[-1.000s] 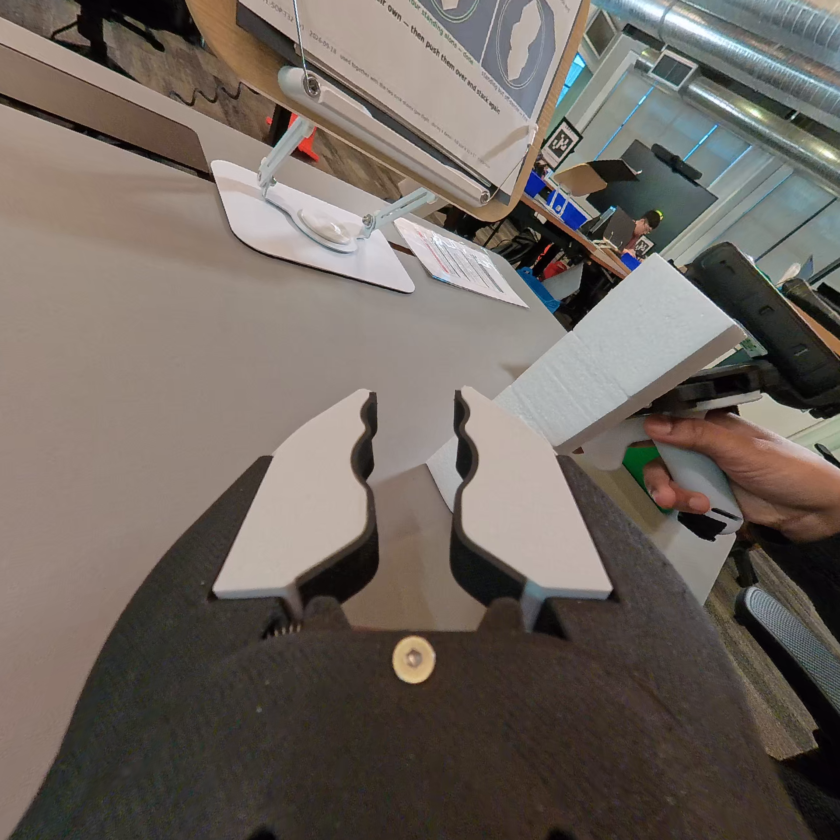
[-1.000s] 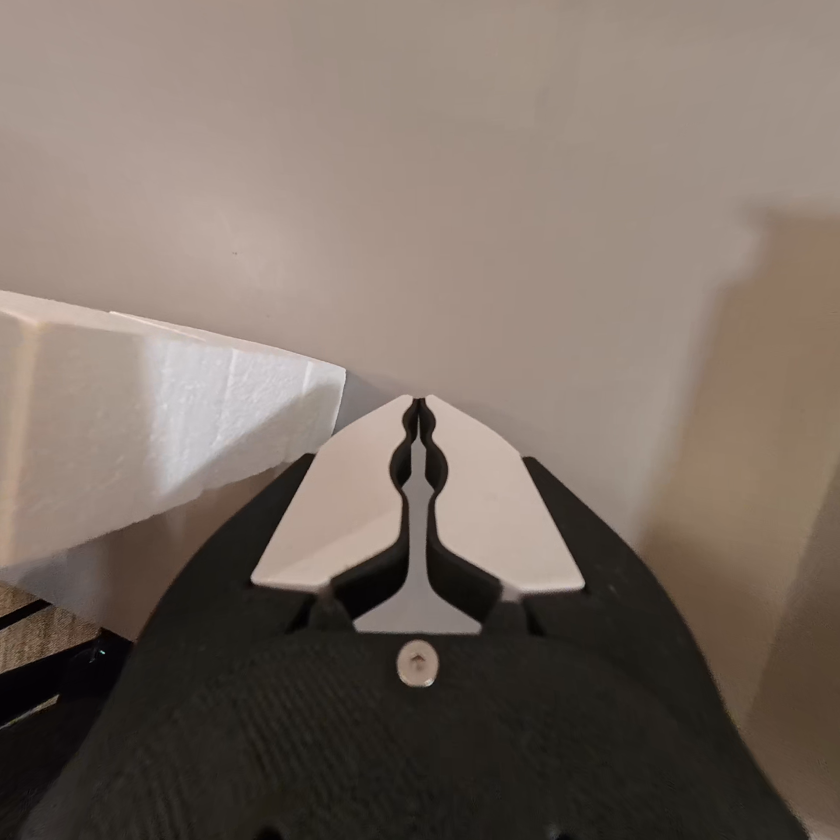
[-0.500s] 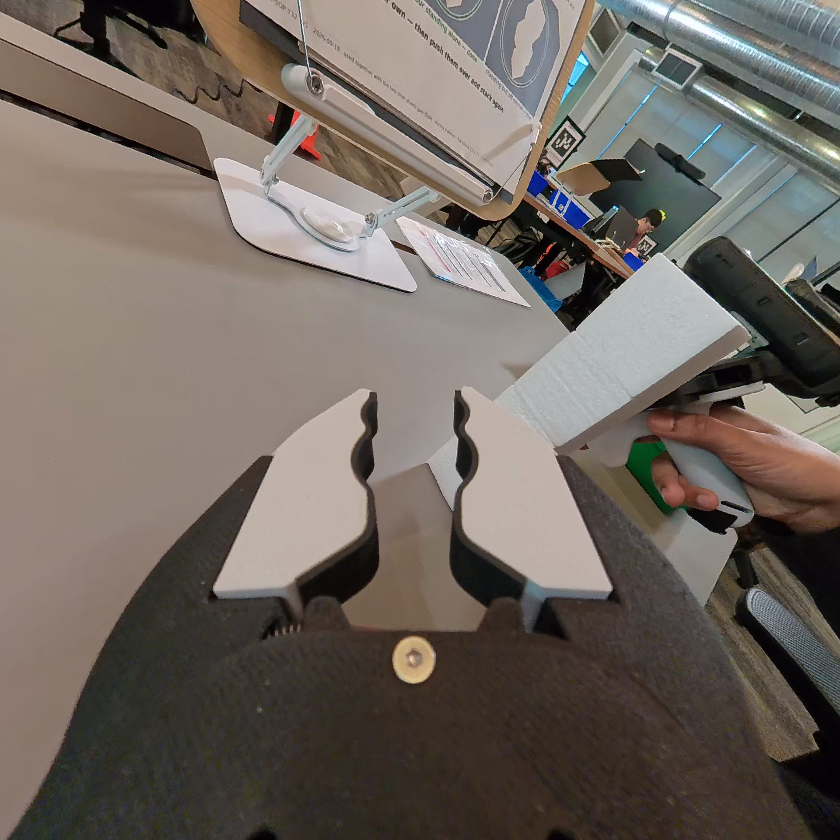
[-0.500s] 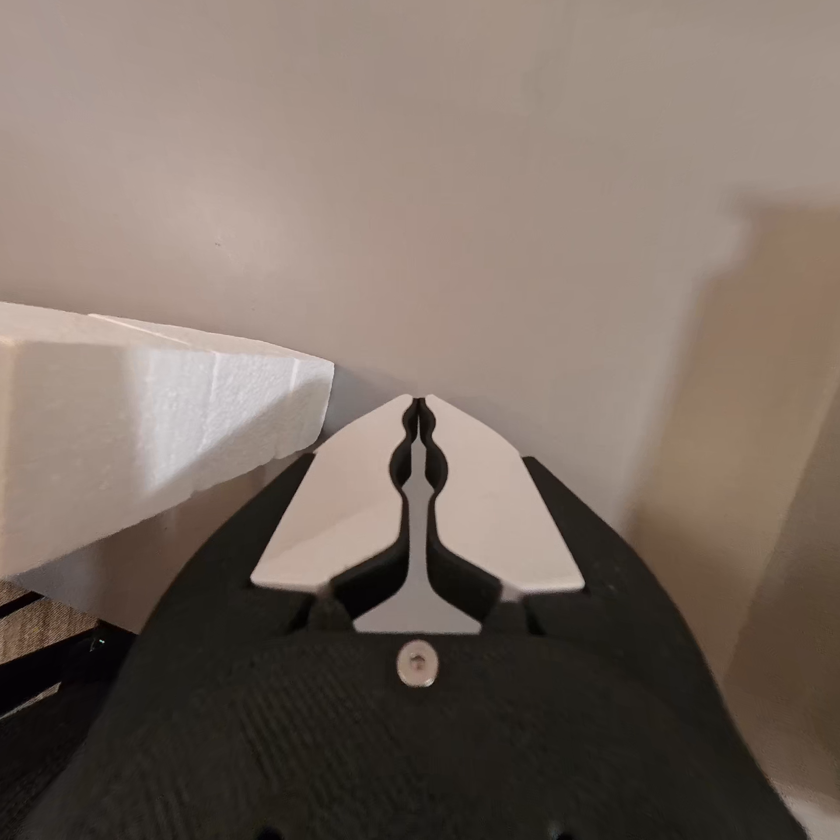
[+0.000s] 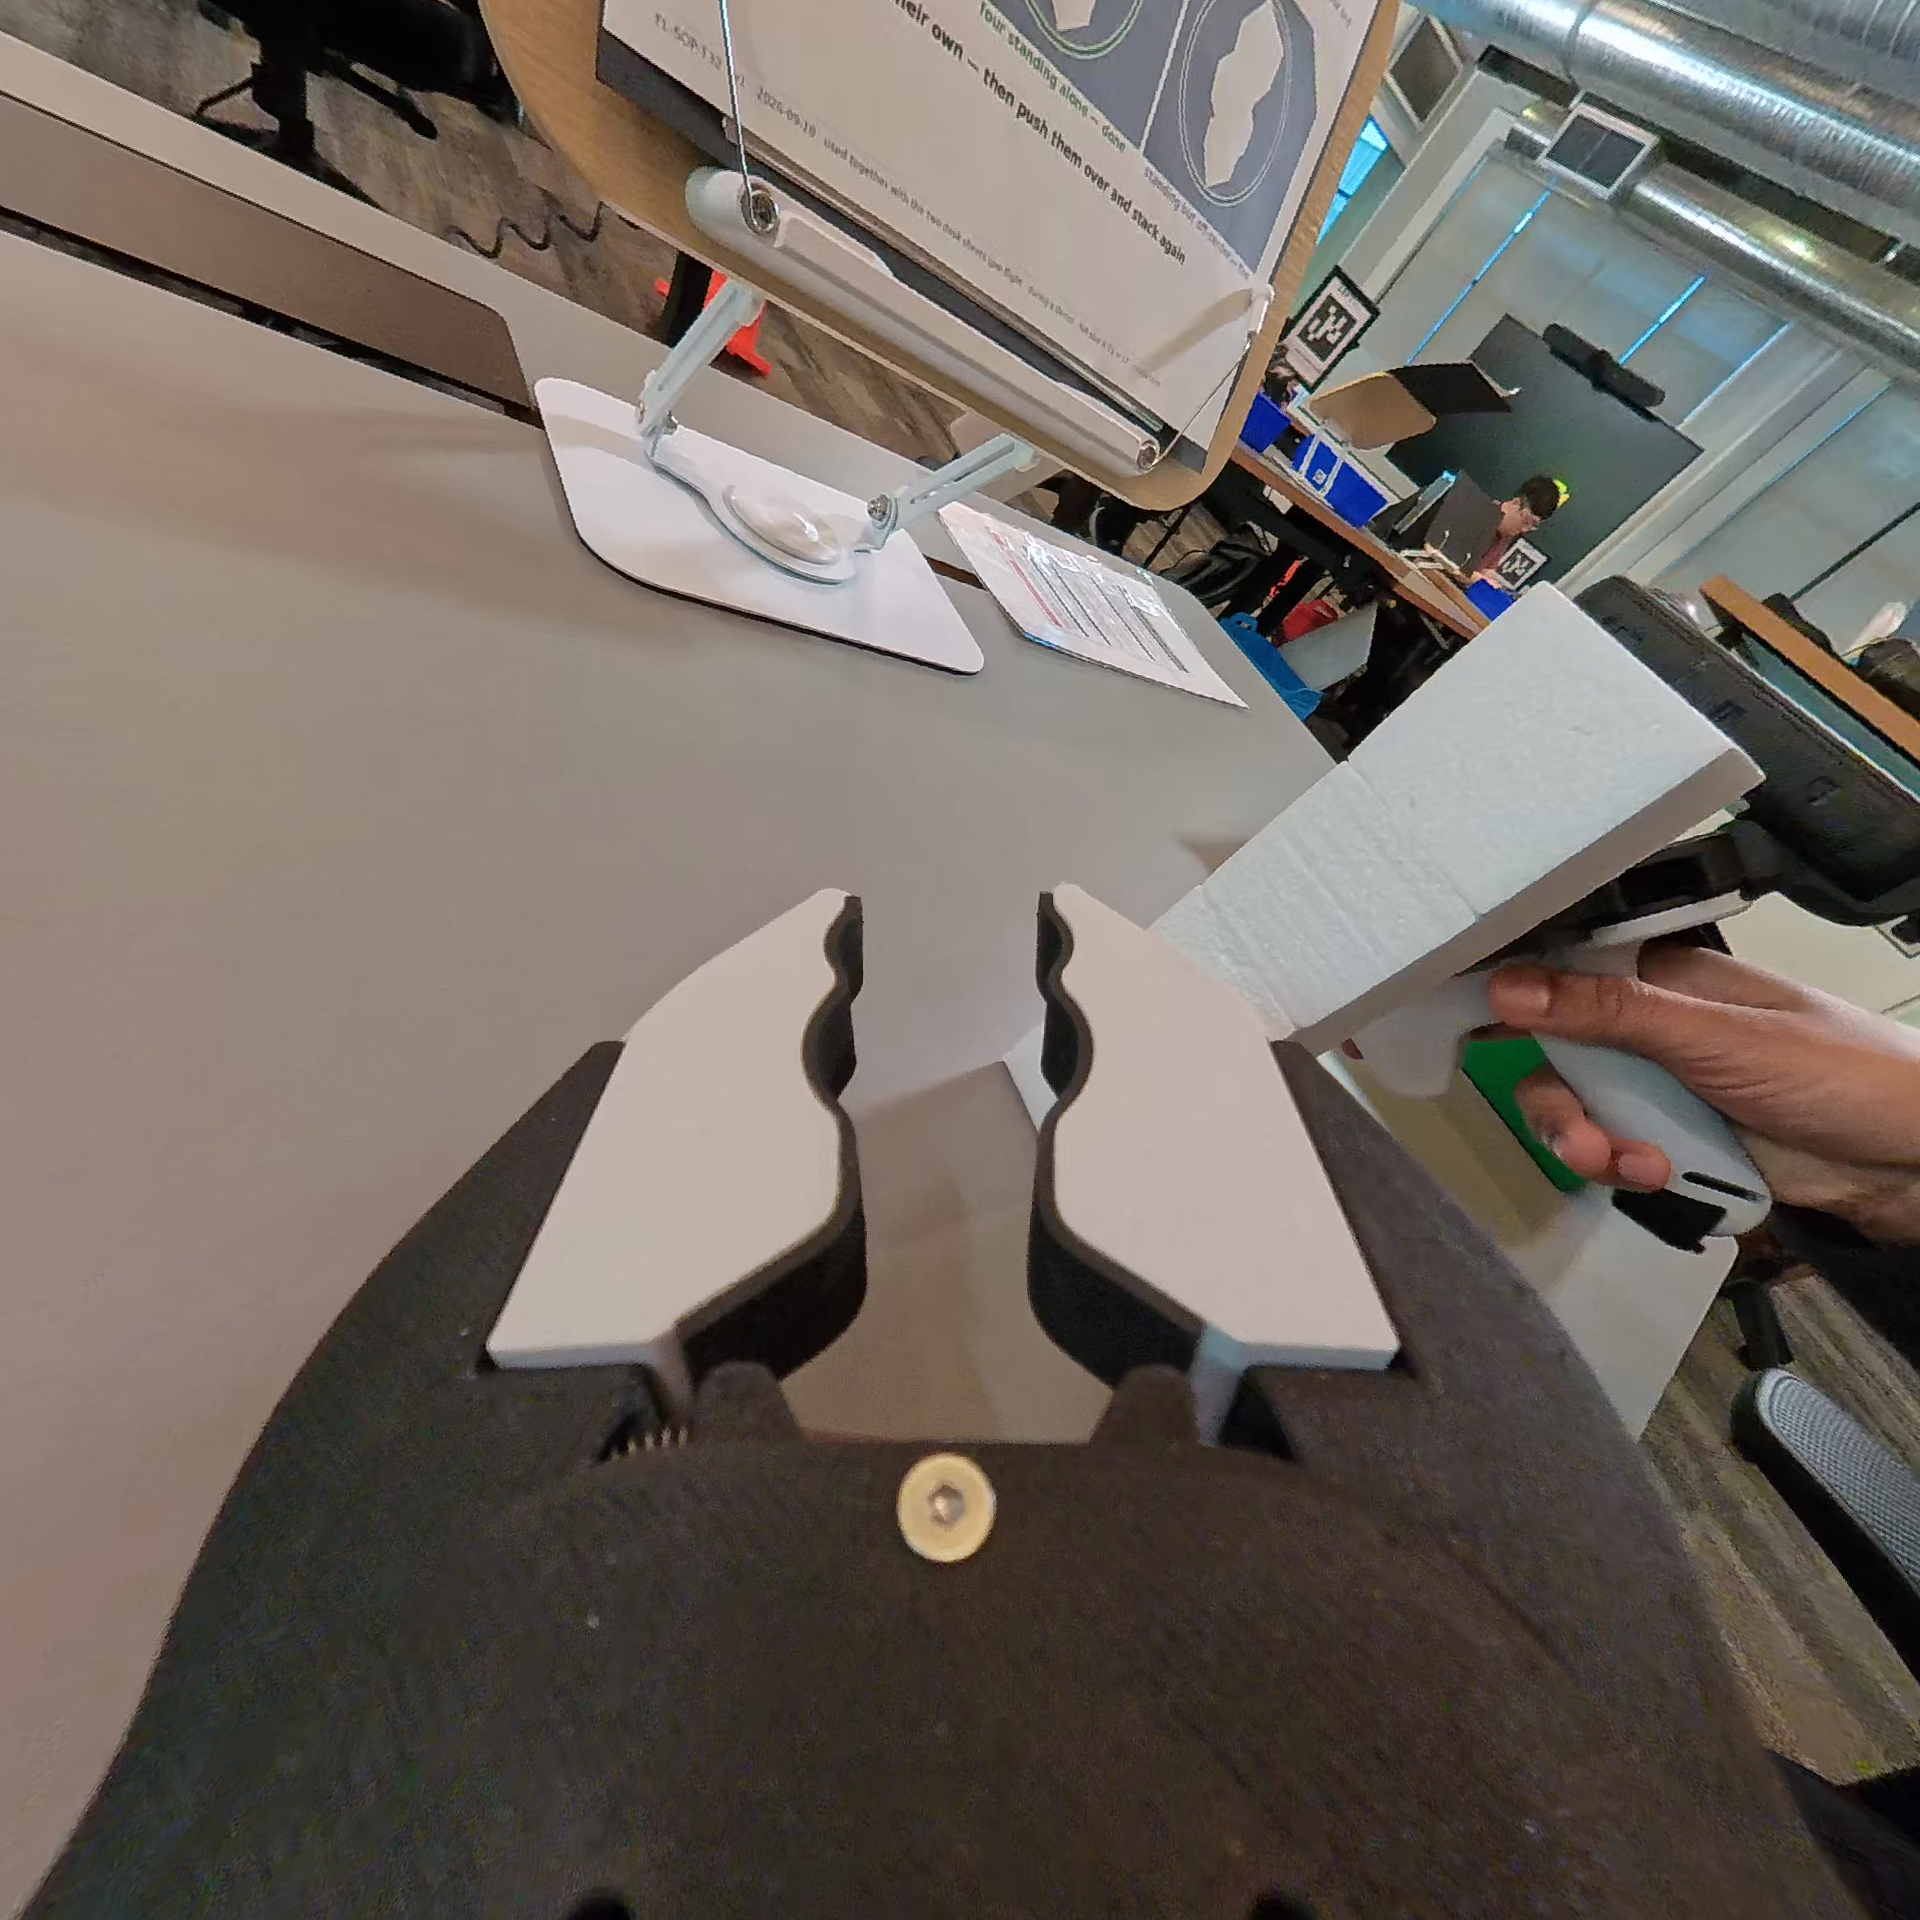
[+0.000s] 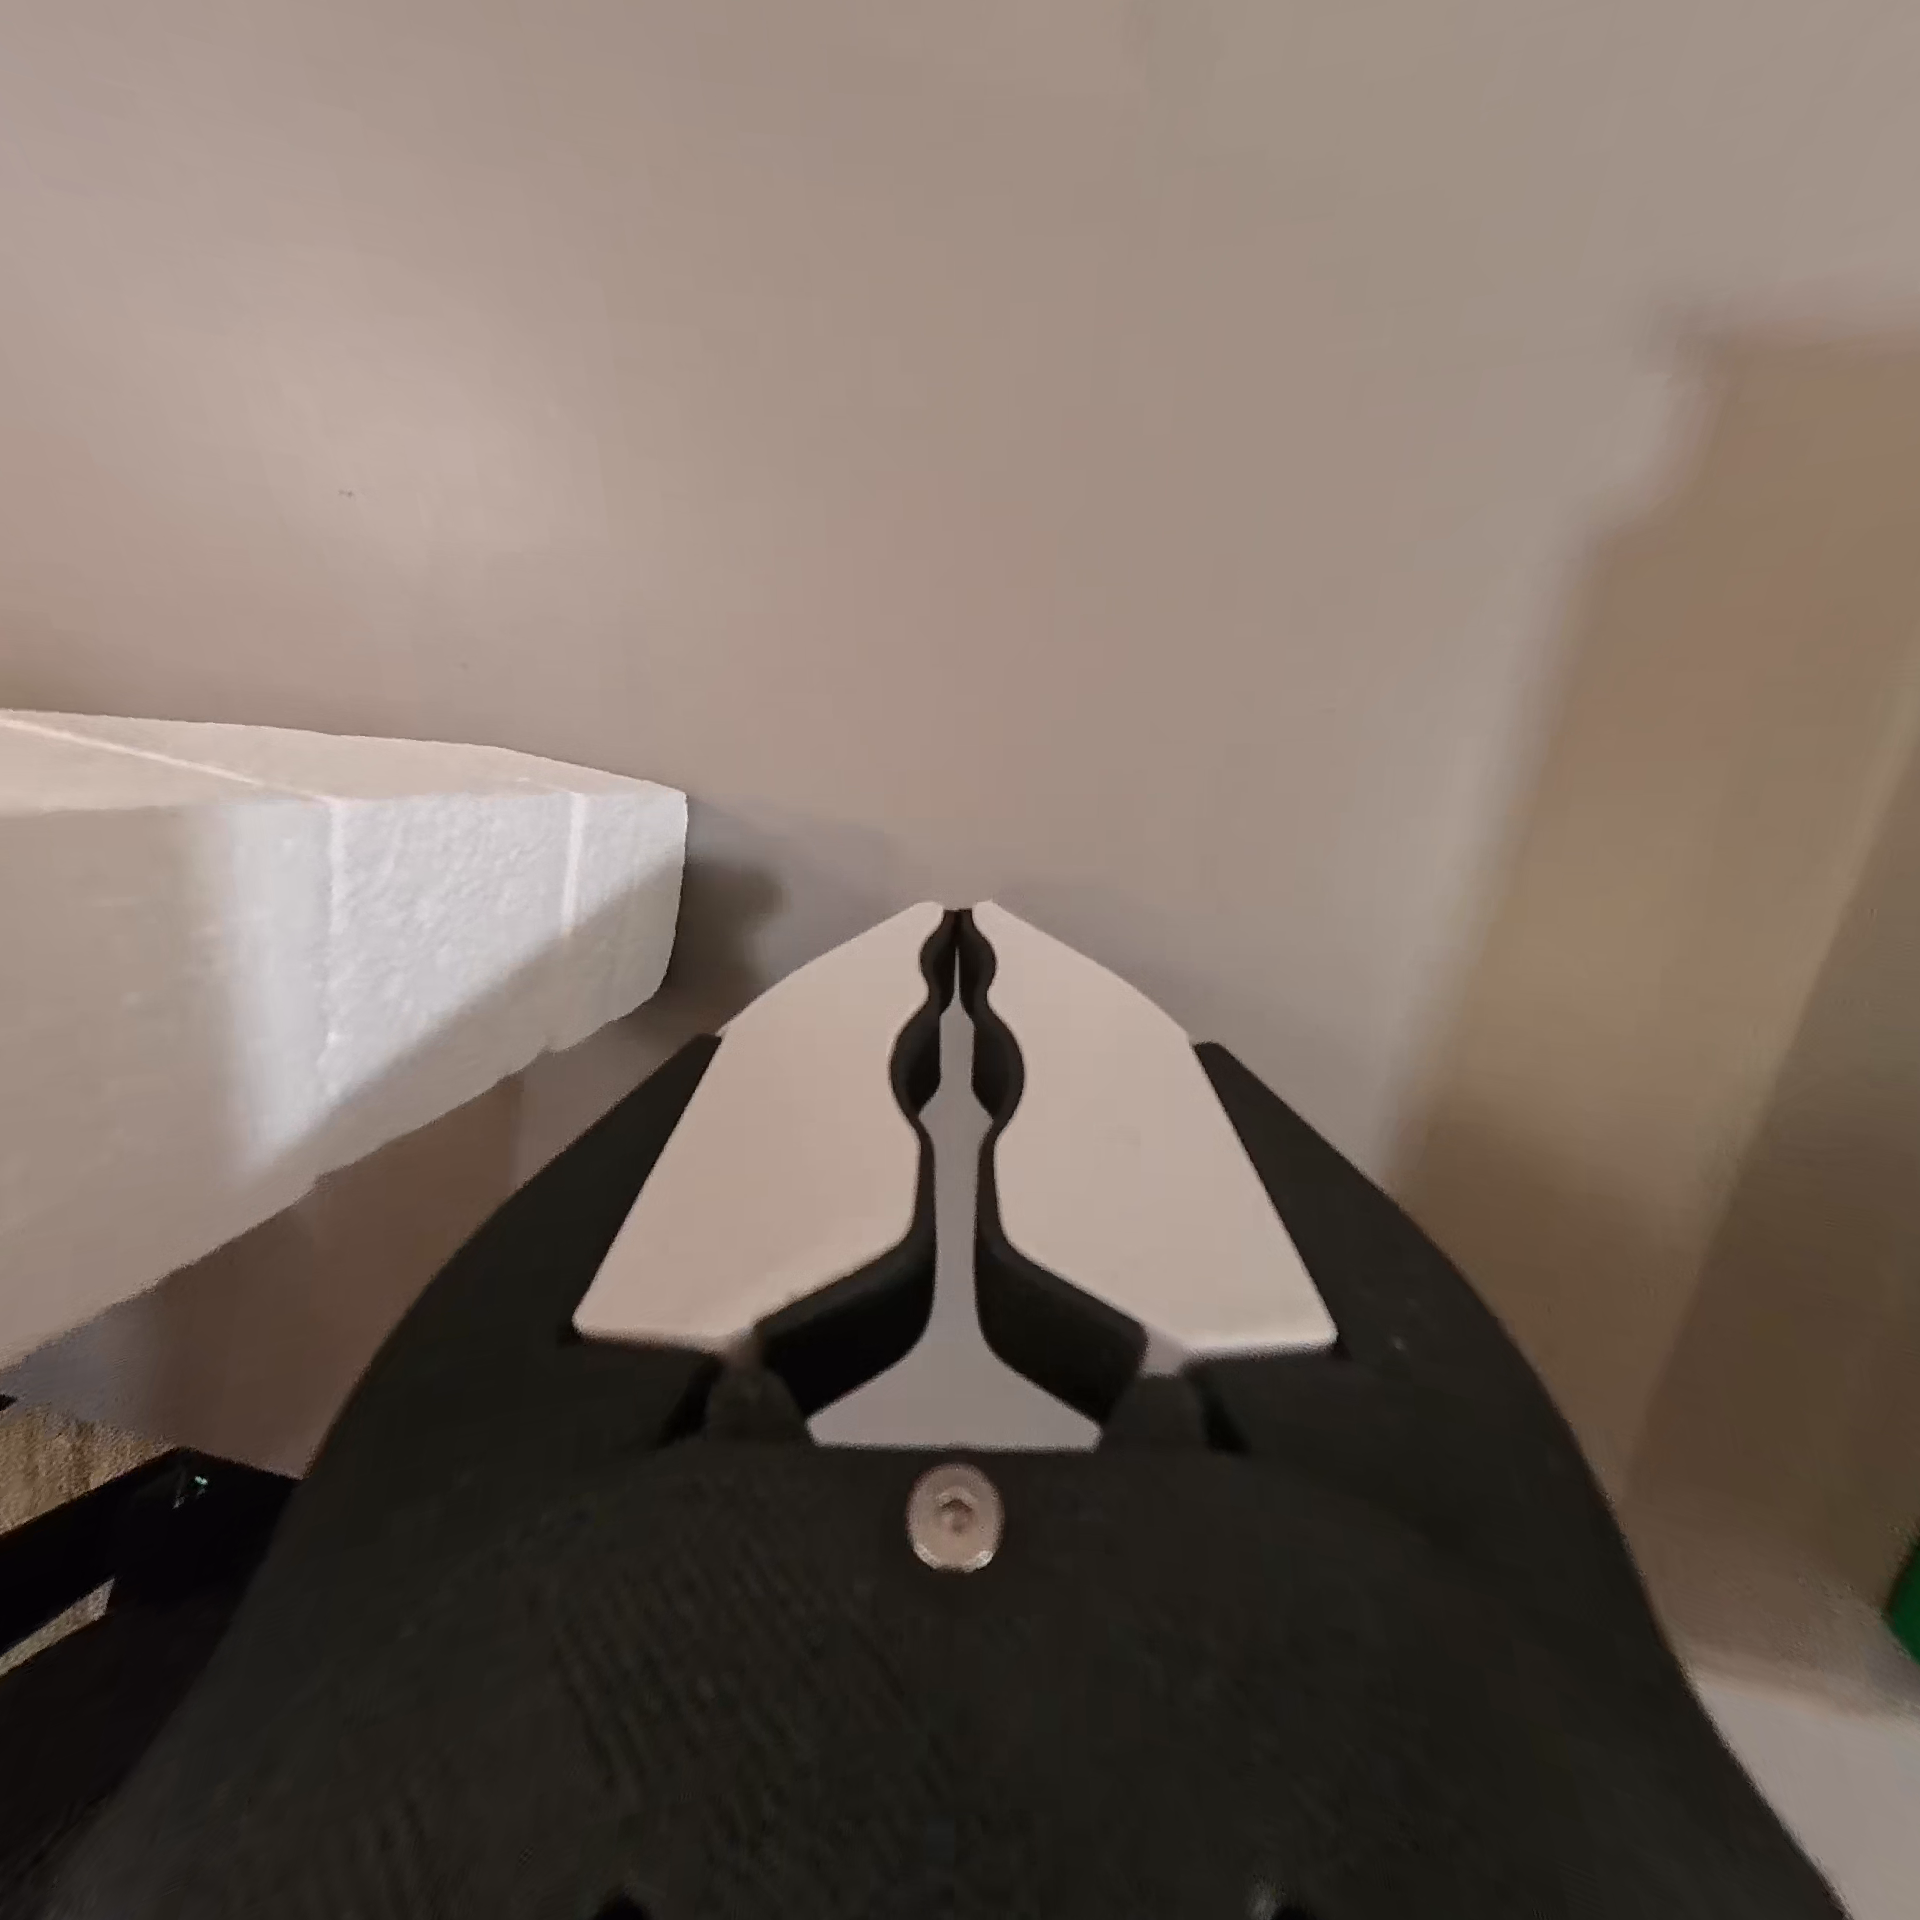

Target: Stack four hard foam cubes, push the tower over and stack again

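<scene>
White foam cubes (image 5: 1455,831) lie end to end in a row near the table's right edge, with seams showing between them. My left gripper (image 5: 948,914) is open and empty over the grey table (image 5: 416,831), its right finger just left of the row's near end. My right gripper (image 6: 956,914) is shut and empty, pointing at the table surface, with the end of the foam row (image 6: 312,935) close on its left. In the left wrist view a hand (image 5: 1766,1060) holds the right gripper's handle (image 5: 1621,1101) behind the foam, which hides its fingers.
A document stand with a white base (image 5: 727,540) and a tilted board stands at the back. A printed sheet (image 5: 1091,613) lies beside it. The table edge runs along the right, with a chair (image 5: 1839,1455) beyond. Something green (image 6: 1907,1600) shows at the right edge. The left gripper's tips are roughly 25 centimetres from the right gripper's. The foam row (image 6: 312,935) lies some 9 centimetres from my right tips, 15 centimetres from my left tips.
In the right wrist view the foam row's end has come closer to my shut fingertips. My left gripper stays open and still.
</scene>
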The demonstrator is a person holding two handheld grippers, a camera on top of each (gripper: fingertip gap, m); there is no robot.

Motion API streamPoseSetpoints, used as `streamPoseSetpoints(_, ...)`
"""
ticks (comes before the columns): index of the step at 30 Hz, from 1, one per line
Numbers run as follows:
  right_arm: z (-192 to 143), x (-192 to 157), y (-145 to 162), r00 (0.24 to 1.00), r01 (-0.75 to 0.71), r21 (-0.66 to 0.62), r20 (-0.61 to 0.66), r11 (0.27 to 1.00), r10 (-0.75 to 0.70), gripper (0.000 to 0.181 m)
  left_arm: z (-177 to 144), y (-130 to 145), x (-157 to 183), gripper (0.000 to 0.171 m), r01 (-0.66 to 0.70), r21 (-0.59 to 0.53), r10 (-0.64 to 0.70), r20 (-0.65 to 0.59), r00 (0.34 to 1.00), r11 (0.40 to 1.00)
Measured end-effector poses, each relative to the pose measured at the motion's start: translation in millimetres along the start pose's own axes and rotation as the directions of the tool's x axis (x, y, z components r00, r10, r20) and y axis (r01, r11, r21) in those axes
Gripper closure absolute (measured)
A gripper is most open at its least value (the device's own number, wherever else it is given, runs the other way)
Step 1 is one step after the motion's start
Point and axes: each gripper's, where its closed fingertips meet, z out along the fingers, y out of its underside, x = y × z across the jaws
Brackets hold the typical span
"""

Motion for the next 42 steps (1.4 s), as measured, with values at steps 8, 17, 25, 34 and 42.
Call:
streamPoseSetpoints(8,5,-14,8,0.998,-0.026,-0.061,0.062,0.998,0.029,0.181,-1,-2,-2,0.139,-0.020,0.010,0.020,0.027,0.999,1.000)
streamPoseSetpoints(17,2,-9,9,0.999,-0.029,-0.058,0.021,0.998,0.030,0.181,-5,-8,-7,0.139,-0.031,0.042,0.028,0.063,0.998,0.999)
streamPoseSetpoints(25,-8,-51,-3,0.996,0.030,-0.044,0.080,0.999,-0.027,0.181,-28,-40,-25,0.137,-0.074,0.236,0.023,0.213,0.977,0.969)
streamPoseSetpoints(34,-30,-103,-31,0.975,0.134,0.037,0.175,0.990,-0.138,0.181,-96,-101,-33,0.137,-0.322,0.546,0.074,0.427,0.901,0.773)
streamPoseSetpoints(42,-34,-71,-13,0.949,0.051,0.132,0.303,0.990,-0.089,0.181,-73,-86,-15,0.144,-0.333,0.479,0.173,0.348,0.921,0.812)
